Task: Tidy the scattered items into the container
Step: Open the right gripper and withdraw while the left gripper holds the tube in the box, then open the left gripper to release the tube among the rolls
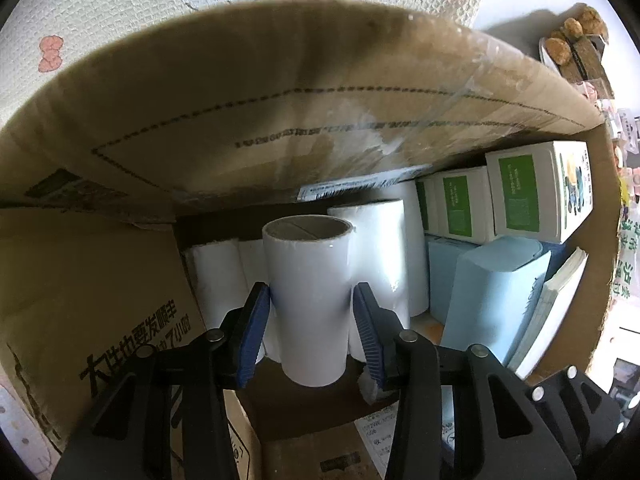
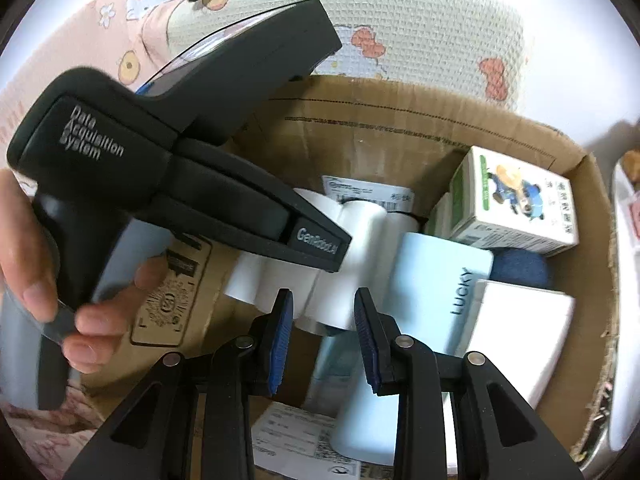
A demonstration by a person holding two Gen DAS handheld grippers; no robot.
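My left gripper (image 1: 310, 296) is shut on a white roll (image 1: 308, 280) with a cardboard core. It holds the roll upright inside the cardboard box (image 1: 280, 100), just in front of other white rolls (image 1: 380, 256) standing there. In the right wrist view the left gripper's black body (image 2: 200, 192) and a hand (image 2: 32, 272) reach into the same box (image 2: 400, 120). My right gripper (image 2: 324, 308) is also in the box. Its pads stand close together on the near end of a white roll (image 2: 340, 248), which looks blurred.
Green-and-white cartons (image 1: 536, 192) (image 2: 516, 200) are stacked at the box's right. Below them lie light blue packs (image 1: 492, 292), a pale blue item marked LUCKY (image 2: 440, 292) and a white box (image 2: 520, 340). A patterned blanket (image 2: 400, 20) lies beyond the box.
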